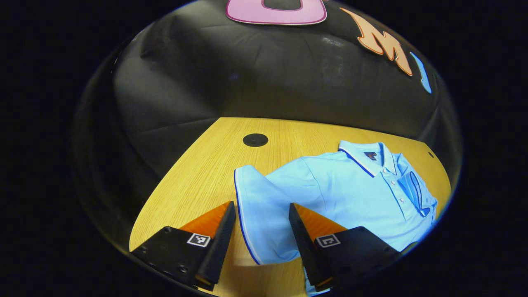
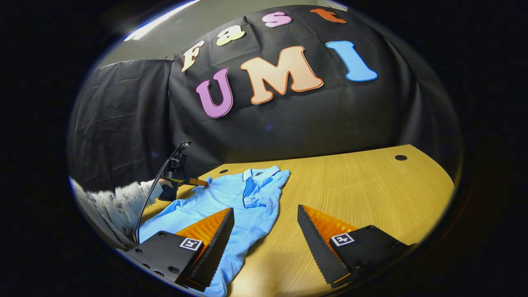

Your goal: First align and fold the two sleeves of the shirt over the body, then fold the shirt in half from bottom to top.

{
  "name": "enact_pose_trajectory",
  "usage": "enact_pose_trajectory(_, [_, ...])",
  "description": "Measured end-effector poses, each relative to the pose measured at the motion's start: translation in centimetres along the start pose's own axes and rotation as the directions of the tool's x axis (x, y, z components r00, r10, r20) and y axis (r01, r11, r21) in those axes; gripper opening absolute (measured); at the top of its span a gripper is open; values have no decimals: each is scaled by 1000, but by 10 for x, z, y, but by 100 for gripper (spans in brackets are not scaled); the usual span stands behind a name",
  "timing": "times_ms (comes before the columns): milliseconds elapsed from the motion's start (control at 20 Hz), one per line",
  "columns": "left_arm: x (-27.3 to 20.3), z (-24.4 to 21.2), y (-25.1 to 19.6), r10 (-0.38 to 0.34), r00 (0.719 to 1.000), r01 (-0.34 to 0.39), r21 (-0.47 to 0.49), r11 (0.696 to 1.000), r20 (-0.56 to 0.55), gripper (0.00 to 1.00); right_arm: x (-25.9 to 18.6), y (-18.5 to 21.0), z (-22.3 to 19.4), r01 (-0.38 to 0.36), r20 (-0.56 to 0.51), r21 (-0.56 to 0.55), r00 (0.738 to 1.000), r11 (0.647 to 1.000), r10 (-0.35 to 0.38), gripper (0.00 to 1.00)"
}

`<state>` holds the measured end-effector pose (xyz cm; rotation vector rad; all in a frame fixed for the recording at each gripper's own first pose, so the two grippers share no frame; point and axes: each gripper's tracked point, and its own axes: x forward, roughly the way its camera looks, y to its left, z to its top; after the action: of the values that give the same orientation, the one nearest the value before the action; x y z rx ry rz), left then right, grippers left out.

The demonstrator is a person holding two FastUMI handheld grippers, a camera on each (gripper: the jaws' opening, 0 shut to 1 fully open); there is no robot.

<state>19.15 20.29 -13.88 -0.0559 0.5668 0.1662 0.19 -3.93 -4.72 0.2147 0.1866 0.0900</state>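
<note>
The left gripper is seen in the left gripper view with its two fingers spread wide apart, nothing being pressed between them. It is held low and angled downward near the left edge of the desk.

The same gripper is seen farther off in the right gripper view, gripped by a hand in a dark glove, from which a fluffy white sleeve extends; a thin black cable is seen arching up from it.

The right gripper is likewise held with its fingers parted wide and nothing clamped, tilted downward toward the near edge of the desk.
</note>
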Motion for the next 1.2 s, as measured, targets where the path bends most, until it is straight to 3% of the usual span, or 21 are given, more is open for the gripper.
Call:
enact_pose_trajectory(100, [-1,1,-3,-27,1000,27,3,1000,2,69,1,2,-1,0,-2,-1,1000,1000,0,97])
enact_pose_trajectory(250, [-4,2,-13,-51,999,51,-2,999,-3,19,-1,2,-2,-3,-4,2,1000,1000,3,97])
enact_pose_trajectory(350, [-4,1,-14,-33,999,33,11,999,-19,2,-2,3,1,-6,1,4,1000,1000,6,97])
enact_pose_trajectory(650, [-24,40,-34,-26,999,24,58,998,38,0,-7,0,3,6,9,-6,1000,1000,-6,97])
enact_pose_trajectory(900, [-47,70,-94,-107,991,96,132,987,80,0,-8,1,4,2,8,4,1000,1000,-2,97])
enact_pose_trajectory(1000, [-47,68,-124,-148,986,134,169,976,72,0,-9,-1,5,11,14,-2,1000,1000,-11,92])
enact_pose_trajectory(1050, [-47,66,-139,-171,983,157,185,970,65,0,-10,-1,4,11,14,-4,1000,1000,-11,97])
enact_pose_trajectory(1200, [-41,54,-174,-213,976,200,222,954,35,0,-9,2,3,5,9,-3,1000,1000,-5,97])
